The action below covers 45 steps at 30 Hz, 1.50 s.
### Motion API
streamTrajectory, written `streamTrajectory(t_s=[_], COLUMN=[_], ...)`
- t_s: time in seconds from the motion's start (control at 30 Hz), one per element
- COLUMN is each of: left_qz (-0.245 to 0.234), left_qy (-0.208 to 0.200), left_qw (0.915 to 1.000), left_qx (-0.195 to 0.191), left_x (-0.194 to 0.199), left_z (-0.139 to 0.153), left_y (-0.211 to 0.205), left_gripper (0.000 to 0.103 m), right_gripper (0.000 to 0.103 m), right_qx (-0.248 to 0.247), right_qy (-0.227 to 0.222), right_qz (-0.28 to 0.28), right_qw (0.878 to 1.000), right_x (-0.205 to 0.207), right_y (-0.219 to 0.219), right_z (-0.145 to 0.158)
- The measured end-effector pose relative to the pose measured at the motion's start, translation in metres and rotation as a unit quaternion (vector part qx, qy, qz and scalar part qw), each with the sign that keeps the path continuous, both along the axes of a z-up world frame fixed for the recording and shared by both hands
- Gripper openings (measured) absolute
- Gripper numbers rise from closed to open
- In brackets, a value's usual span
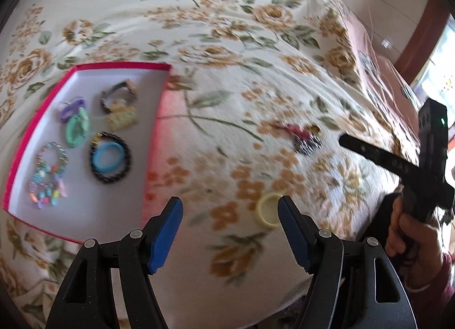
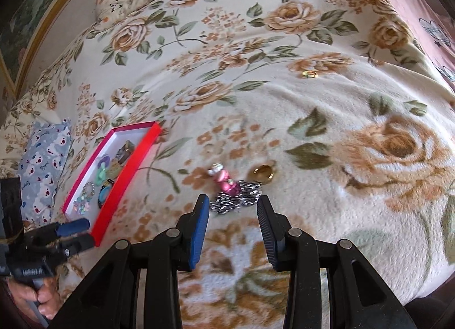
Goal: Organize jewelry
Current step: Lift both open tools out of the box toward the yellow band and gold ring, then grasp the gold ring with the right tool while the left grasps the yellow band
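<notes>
1. Jewelry still loose on the bed: a pale yellow ring (image 1: 268, 211) lies low in the left wrist view, just beside the left hand-held gripper (image 1: 230, 232), whose jaws stand apart and empty.
2. Right hand-held gripper (image 2: 231, 230) is open too, holding nothing; a pink charm (image 2: 226, 182) on a silver chain (image 2: 236, 201) sits just beyond its tips, a gold ring (image 2: 263, 174) beside it. I'd come down astride the chain and pinch the bunched links, not the fuzzy blanket (image 2: 312, 118).
3. Red box (image 1: 85, 67), left of frame, already holds bracelets; clear its raised rim.
4. Beyond, open blanket gives plenty of room; the bed edge falls away at right.
</notes>
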<state>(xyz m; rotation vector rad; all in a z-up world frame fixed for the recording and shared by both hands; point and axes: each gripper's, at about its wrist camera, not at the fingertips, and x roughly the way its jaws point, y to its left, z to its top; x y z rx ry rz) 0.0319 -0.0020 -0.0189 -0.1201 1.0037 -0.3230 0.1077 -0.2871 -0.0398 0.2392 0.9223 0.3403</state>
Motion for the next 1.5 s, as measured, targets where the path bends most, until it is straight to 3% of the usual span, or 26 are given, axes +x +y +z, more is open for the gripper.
streamTrajectory(t_s=[0.5, 0.77, 0.83, 0.87, 0.93, 1.03, 1.13, 1.5], left_qz=[-0.045, -0.057, -0.059, -0.060, -0.060, -0.057, -0.052, -0.014], left_qy=[0.032, 0.013, 0.012, 0.012, 0.012, 0.013, 0.014, -0.010], left_qw=[0.9976, 0.9968, 0.9970, 0.9971, 0.9974, 0.9978, 0.9984, 0.9998], left_qx=[0.042, 0.055, 0.048, 0.044, 0.038, 0.030, 0.020, -0.008], left_x=[0.018, 0.027, 0.029, 0.031, 0.033, 0.037, 0.039, 0.028], left_z=[-0.043, -0.053, -0.052, -0.052, -0.052, -0.050, -0.048, -0.023], left_y=[-0.054, -0.064, -0.061, -0.060, -0.057, -0.051, -0.044, -0.011], left_gripper=[0.067, 0.046, 0.036, 0.033, 0.020, 0.012, 0.007, 0.007], right_gripper=[0.036, 0.035, 0.031, 0.024, 0.023, 0.023, 0.023, 0.023], right_qx=[-0.040, -0.074, -0.080, -0.082, -0.082, -0.086, -0.077, -0.025], right_qy=[0.019, 0.033, 0.031, 0.031, 0.029, 0.021, 0.012, -0.026], right_qz=[-0.016, -0.002, -0.002, -0.001, -0.003, -0.005, -0.007, 0.041], right_qw=[0.999, 0.997, 0.996, 0.996, 0.996, 0.996, 0.997, 0.998], right_x=[0.031, 0.054, 0.057, 0.058, 0.057, 0.055, 0.051, 0.024], right_y=[-0.006, 0.013, 0.017, 0.018, 0.018, 0.019, 0.018, 0.046], right_z=[-0.021, -0.041, -0.043, -0.043, -0.043, -0.040, -0.032, 0.010])
